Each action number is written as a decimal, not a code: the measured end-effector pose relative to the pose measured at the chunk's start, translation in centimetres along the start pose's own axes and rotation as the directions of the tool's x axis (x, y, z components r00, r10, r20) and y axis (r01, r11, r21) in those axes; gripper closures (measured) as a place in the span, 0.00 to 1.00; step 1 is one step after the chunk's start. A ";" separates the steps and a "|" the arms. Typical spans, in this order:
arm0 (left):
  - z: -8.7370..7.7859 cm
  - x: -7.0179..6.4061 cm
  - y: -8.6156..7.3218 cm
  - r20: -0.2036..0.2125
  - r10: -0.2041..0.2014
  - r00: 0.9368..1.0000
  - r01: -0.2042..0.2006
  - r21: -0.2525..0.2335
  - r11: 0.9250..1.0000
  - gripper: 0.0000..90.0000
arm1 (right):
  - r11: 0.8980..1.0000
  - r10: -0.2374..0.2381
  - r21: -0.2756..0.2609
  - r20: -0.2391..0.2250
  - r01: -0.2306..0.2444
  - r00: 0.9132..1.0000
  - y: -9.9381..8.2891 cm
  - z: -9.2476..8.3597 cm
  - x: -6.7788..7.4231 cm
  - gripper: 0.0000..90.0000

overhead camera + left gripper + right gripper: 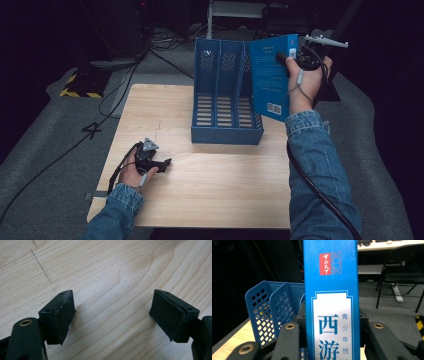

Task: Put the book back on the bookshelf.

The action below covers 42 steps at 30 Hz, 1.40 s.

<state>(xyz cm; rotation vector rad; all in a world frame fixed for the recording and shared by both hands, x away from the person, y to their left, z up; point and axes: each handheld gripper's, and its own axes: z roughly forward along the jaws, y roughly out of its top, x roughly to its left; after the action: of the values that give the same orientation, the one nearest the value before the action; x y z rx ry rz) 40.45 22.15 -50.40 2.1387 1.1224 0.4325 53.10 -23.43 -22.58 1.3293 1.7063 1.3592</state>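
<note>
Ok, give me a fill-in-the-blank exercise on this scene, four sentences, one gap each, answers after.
1. The right gripper has its jaws shut on a blue ____.
2. The blue file rack stands on the wooden ____.
3. The left gripper rests low over the table with its jaws ____.
4. The book is held by its ____, which faces the right gripper view.

Missing words: book; table; open; spine

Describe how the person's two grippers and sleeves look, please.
Both sleeves are blue denim. The left gripper and right gripper are black, each with a grey three-cornered plate on top and a black cable. The gripper views show brass-coloured rivets on the jaw arms.
</note>
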 end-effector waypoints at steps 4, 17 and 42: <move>0.0 0.0 0.0 0.002 -0.004 1.000 0.004 0.000 1.000 0.22 | 0.999 0.037 0.026 -0.001 -0.037 0.999 0.3 0.8 0.4 0.69; 0.0 0.0 0.0 0.002 0.006 1.000 -0.006 0.003 1.000 0.22 | 0.999 0.014 -0.042 -0.058 -0.017 0.998 -0.2 3.3 2.0 0.68; 0.1 -0.1 0.1 0.001 0.002 1.000 -0.002 0.004 1.000 0.21 | 0.996 -0.079 -0.032 -0.051 0.078 0.996 -5.3 6.9 3.9 0.67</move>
<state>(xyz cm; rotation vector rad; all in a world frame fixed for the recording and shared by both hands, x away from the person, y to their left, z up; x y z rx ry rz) 40.50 22.03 -50.39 2.1437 1.1218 0.4298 55.98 -17.19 -29.17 1.2072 1.7468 1.3802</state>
